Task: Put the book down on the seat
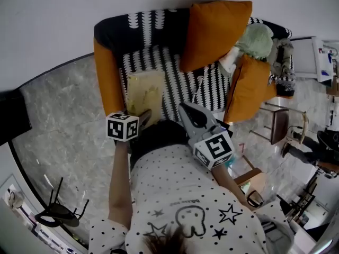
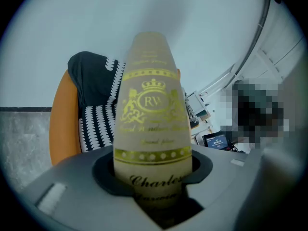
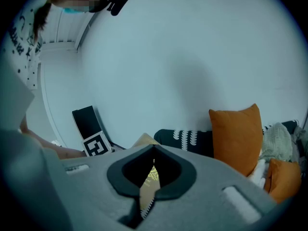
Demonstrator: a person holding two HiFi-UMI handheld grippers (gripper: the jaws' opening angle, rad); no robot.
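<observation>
A pale yellow book (image 1: 144, 91) with gold print on its cover is over the left part of the black-and-white patterned seat (image 1: 180, 91) of a sofa. My left gripper (image 1: 142, 116) is shut on the book's near edge. In the left gripper view the cover (image 2: 151, 114) rises from between the pads and fills the middle. I cannot tell whether the book touches the seat. My right gripper (image 1: 185, 109) hangs over the seat's front edge, right of the book, shut on nothing. In the right gripper view (image 3: 153, 150) the book's corner (image 3: 144, 139) peeks over the jaws.
The sofa has orange sides (image 1: 106, 78). A large orange cushion (image 1: 214, 33) leans on its back, a second one (image 1: 249, 86) stands at the right with a green plush toy (image 1: 257, 41). A small wooden table (image 1: 278, 123) is at the right, a black stand (image 1: 61, 210) on the marble floor.
</observation>
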